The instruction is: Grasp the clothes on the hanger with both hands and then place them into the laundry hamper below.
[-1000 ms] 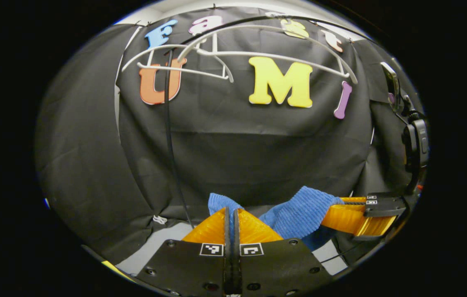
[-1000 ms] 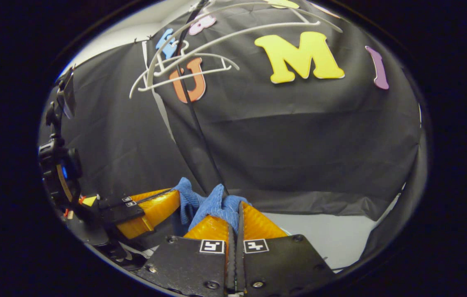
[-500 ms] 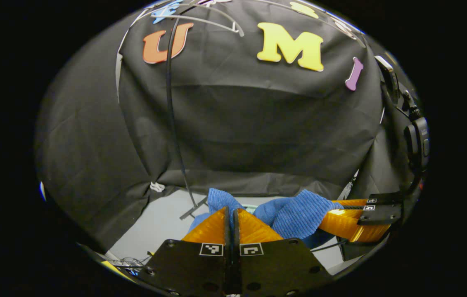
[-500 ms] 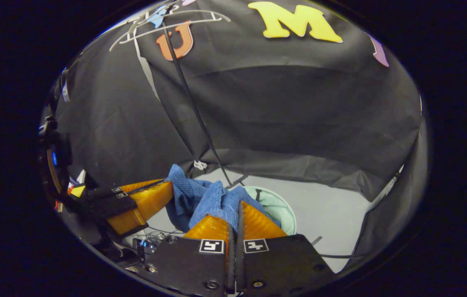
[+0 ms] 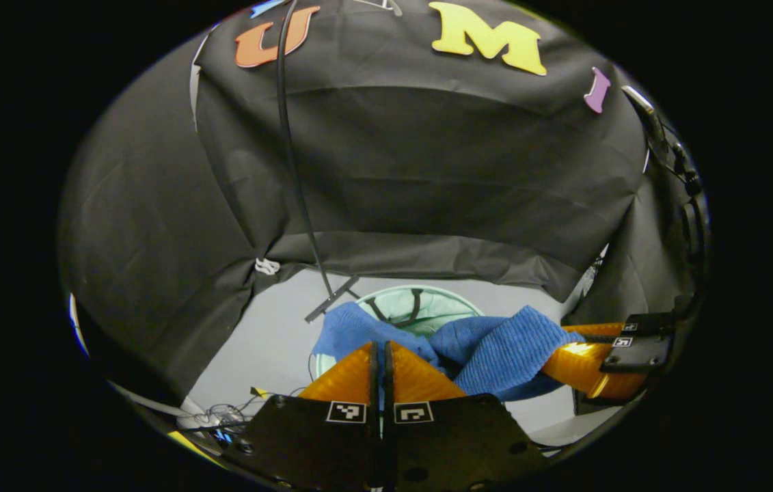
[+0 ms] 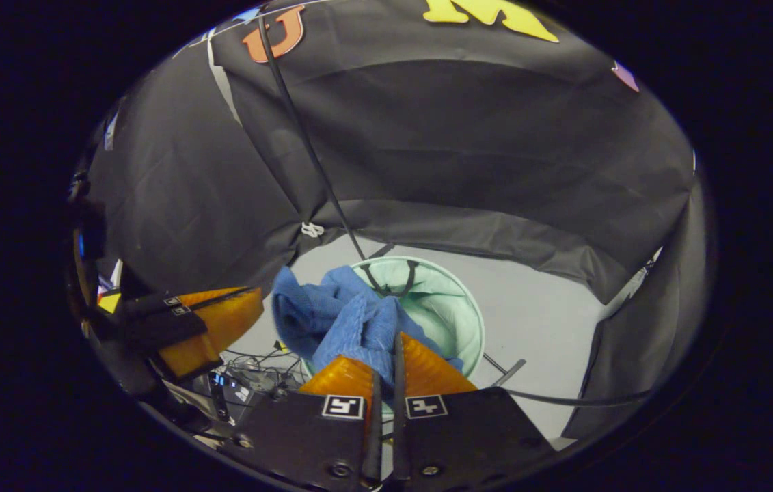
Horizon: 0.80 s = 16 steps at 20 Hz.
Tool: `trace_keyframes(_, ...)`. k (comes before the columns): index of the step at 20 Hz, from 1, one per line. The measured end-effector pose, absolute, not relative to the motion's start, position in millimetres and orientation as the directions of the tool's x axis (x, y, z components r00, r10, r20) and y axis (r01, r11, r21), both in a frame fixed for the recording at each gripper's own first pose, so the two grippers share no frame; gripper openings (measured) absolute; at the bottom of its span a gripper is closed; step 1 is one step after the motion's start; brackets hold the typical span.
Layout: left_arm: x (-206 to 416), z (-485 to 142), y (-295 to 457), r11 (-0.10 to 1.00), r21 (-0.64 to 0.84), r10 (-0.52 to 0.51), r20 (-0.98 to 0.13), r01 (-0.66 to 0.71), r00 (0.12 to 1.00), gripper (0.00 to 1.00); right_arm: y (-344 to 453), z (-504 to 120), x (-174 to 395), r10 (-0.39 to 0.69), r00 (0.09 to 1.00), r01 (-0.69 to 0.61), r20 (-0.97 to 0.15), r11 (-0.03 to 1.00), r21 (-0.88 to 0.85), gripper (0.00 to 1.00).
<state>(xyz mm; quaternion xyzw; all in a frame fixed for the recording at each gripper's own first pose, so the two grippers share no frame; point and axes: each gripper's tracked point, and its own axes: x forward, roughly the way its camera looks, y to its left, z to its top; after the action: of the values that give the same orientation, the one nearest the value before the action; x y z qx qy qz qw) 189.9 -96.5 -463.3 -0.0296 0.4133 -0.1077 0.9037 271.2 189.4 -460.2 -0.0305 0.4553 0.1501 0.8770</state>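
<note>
The blue garment (image 5: pixel 489 348) hangs bunched between both tongs, directly above the mint laundry hamper (image 6: pixel 451 307) on the floor. The left tongs (image 5: pixel 379 352) and right tongs (image 6: pixel 386 345) each stay-free clench a fold of it, likely so it drops inside the rim together.

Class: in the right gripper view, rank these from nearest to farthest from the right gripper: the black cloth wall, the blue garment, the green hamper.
1. Blue garment: pinched in the right gripper, bunched just ahead.
2. Green hamper: on the floor below and beyond the garment.
3. Black cloth wall: at the back, behind the hamper.
</note>
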Motion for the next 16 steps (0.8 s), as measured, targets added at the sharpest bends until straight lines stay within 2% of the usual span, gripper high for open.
trace_keyframes(2, 185.0, -458.8, -100.7, 0.968, -0.146, -0.245, -0.738, 0.206, 0.629, 0.4, 185.6, -457.0, 273.3, 0.228, 0.559, -0.269, -0.797, 0.959, 0.086, 0.2)
trace_keyframes(5, 179.4, -453.2, -99.7, 0.969, -0.147, -0.242, -0.727, 0.199, 0.643, 0.97, 181.9, -434.4, 281.7, 0.219, 0.636, -0.221, -0.74, 0.97, 0.097, 0.61)
trace_keyframes(6, 179.2, -448.9, -96.4, 0.971, -0.14, -0.233, -0.717, 0.193, 0.657, 0.97, 180.2, -428.9, 282.0, 0.213, 0.658, -0.212, -0.722, 0.973, 0.094, 0.61)
trace_keyframes(9, 177.4, -437.8, -90.6, 0.975, -0.107, -0.212, -0.691, 0.192, 0.691, 0.98, 174.6, -412.4, 281.8, 0.188, 0.71, -0.217, -0.678, 0.975, 0.043, 0.76)
trace_keyframes(11, 176.8, -425.7, -84.1, 0.978, -0.094, -0.199, -0.671, 0.184, 0.714, 0.98, 175.1, -398.7, 278.4, 0.183, 0.733, -0.238, -0.655, 0.971, 0.005, 0.76)
trace_keyframes(13, 175.8, -408.3, -75.8, 0.98, -0.094, -0.193, -0.644, 0.174, 0.741, 0.97, 173.0, -387.9, 277.3, 0.184, 0.751, -0.245, -0.634, 0.969, -0.009, 0.81)
trace_keyframes(16, 177.9, -361.9, -60.1, 0.983, -0.077, -0.181, -0.567, 0.167, 0.804, 0.98, 172.9, -342.2, 270.7, 0.19, 0.812, -0.248, -0.551, 0.968, -0.031, 0.82)
